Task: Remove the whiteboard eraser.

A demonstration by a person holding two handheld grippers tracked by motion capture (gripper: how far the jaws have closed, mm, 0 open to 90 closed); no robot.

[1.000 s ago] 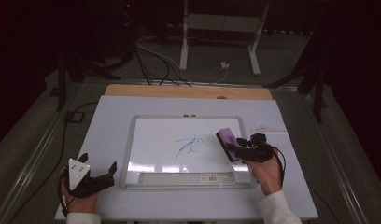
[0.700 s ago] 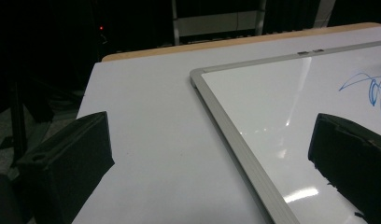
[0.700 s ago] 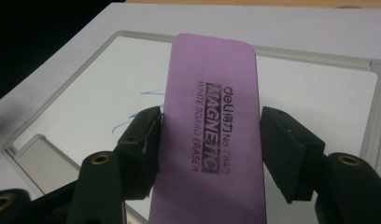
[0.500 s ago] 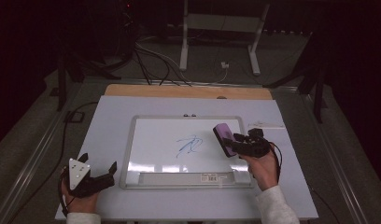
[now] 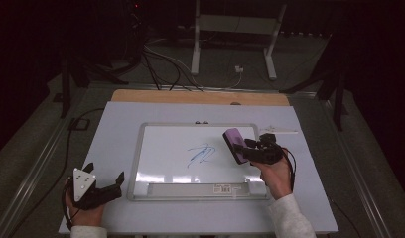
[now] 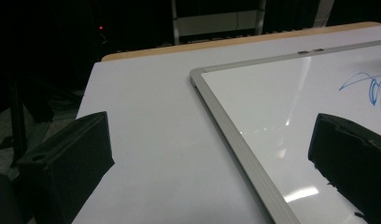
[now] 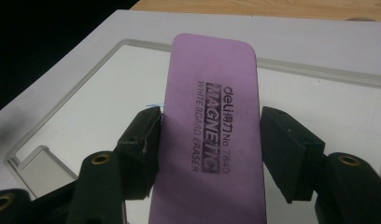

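The right gripper (image 5: pixel 247 151) grasps a purple eraser (image 5: pixel 235 144) by its long sides, and the eraser hangs over the right part of the whiteboard (image 5: pixel 166 148), just beside the blue scribble (image 5: pixel 201 153). In the right gripper view the eraser (image 7: pixel 212 135) sits between the two jaws, but only the left jaw clearly presses its edge; on the right side I cannot tell if the jaw really touches or if there is a thin gap. The left gripper (image 5: pixel 99 191) rests on the table (image 5: pixel 116 129) near the lower left corner of the whiteboard, its jaws spread wide and holding nothing.

The first risk, as I judge it, is the grip. If the hold is loose on one side, the eraser can twist or slip out when it is pushed against the board.

The second risk is the whiteboard itself. It lies free on the smooth table and the left gripper does not hold it. A firm wiping stroke may slide the whole board instead of cleaning the ink.

The third risk is the angle. The eraser is tilted, so only one edge may meet the surface and leave part of the scribble behind.
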